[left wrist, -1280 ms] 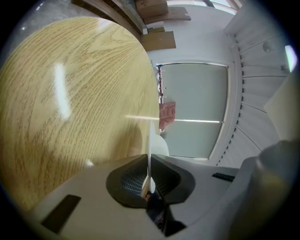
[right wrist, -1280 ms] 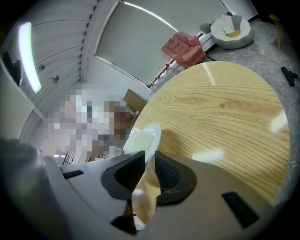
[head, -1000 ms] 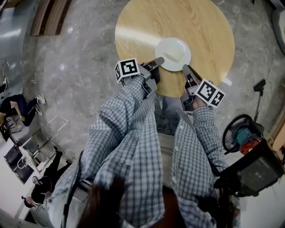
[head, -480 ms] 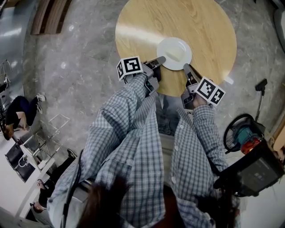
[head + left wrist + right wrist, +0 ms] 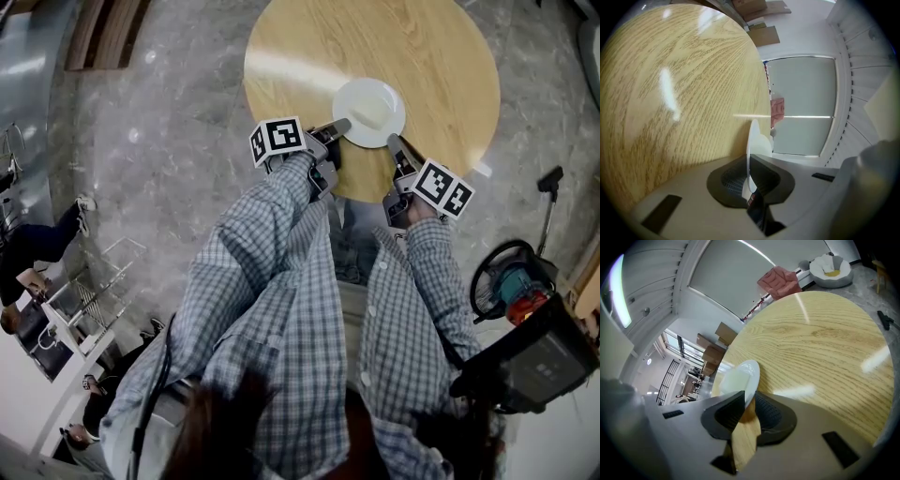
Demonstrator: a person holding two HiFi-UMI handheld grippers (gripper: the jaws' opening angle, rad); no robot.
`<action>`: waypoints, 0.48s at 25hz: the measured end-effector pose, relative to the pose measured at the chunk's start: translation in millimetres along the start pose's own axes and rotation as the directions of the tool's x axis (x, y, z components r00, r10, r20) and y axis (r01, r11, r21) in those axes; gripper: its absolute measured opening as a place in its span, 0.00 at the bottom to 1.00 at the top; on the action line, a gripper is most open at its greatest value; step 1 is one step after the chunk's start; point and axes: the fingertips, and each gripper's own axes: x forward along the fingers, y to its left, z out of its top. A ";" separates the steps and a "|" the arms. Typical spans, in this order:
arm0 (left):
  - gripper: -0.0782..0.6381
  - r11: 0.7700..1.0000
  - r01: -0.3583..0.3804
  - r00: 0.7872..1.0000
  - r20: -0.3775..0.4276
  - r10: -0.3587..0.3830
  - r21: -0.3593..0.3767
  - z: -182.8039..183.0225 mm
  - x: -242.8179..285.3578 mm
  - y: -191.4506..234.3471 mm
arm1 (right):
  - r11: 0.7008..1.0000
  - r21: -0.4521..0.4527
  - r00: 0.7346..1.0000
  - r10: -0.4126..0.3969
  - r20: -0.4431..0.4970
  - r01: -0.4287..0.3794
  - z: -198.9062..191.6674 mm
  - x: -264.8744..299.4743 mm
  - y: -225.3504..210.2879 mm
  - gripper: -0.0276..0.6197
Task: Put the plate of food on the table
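The left gripper point(image 5: 339, 126) pinches the near-left rim of the white plate point(image 5: 368, 105), its jaws nearly together on the thin edge. The right gripper point(image 5: 392, 142) clamps the near-right rim the same way. The plate is over the near part of the round wooden table point(image 5: 422, 47), just inside the table's near edge, with broad wood beyond.

I've got the plate point(image 5: 368, 111) over the near side of the table point(image 5: 422, 56), left tongs point(image 5: 337, 127) on its left rim, right tongs point(image 5: 392, 142) on its near-right rim.
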 end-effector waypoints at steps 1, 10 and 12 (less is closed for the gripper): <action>0.13 1.000 0.000 1.000 0.000 0.000 0.002 -0.1 0.4 0.2 | 1.000 -0.002 1.000 0.001 -0.002 -0.001 0.0 0.2 -0.5 0.16; 0.13 1.000 -0.006 1.000 0.004 0.006 0.016 1.5 2.2 2.1 | 1.000 -0.005 1.000 -0.021 0.018 0.021 0.8 0.8 -6.1 0.16; 0.13 1.000 -0.006 1.000 0.003 0.006 0.015 1.2 2.5 3.3 | 1.000 -0.023 1.000 -0.019 0.002 0.019 -2.1 -0.6 -5.7 0.16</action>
